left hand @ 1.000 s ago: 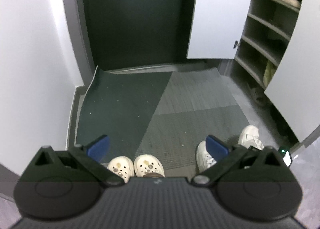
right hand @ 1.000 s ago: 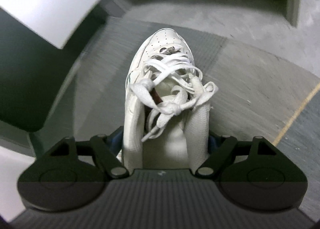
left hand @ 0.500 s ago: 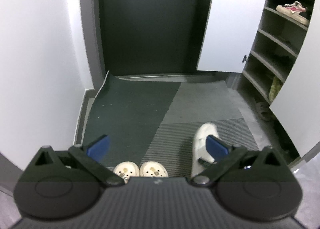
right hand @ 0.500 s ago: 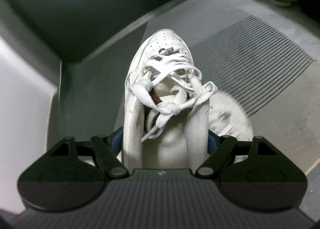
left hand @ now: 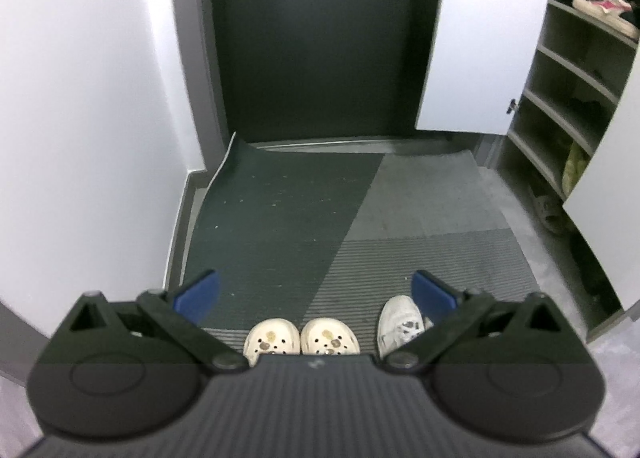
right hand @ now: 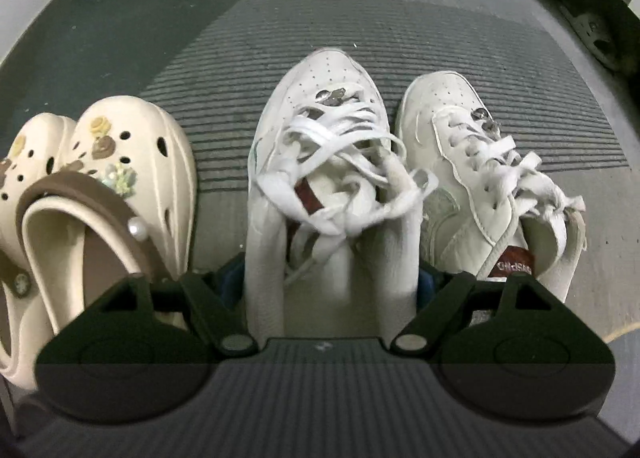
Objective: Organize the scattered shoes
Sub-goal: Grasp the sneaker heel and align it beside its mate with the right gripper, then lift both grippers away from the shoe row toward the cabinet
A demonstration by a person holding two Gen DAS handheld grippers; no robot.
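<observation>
The left wrist view looks down from higher, past its gripper, while the right sits close; both share the clogs and ribbed mat.

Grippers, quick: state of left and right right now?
Left gripper: open, holding nothing.
Right gripper: closed on the white sneaker, beside its mate.

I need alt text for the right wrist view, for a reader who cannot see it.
The right gripper holds a white sneaker by its heel sides, toe pointing away, over a ribbed mat. Its matching sneaker sits just right; two cream clogs sit left.
</observation>
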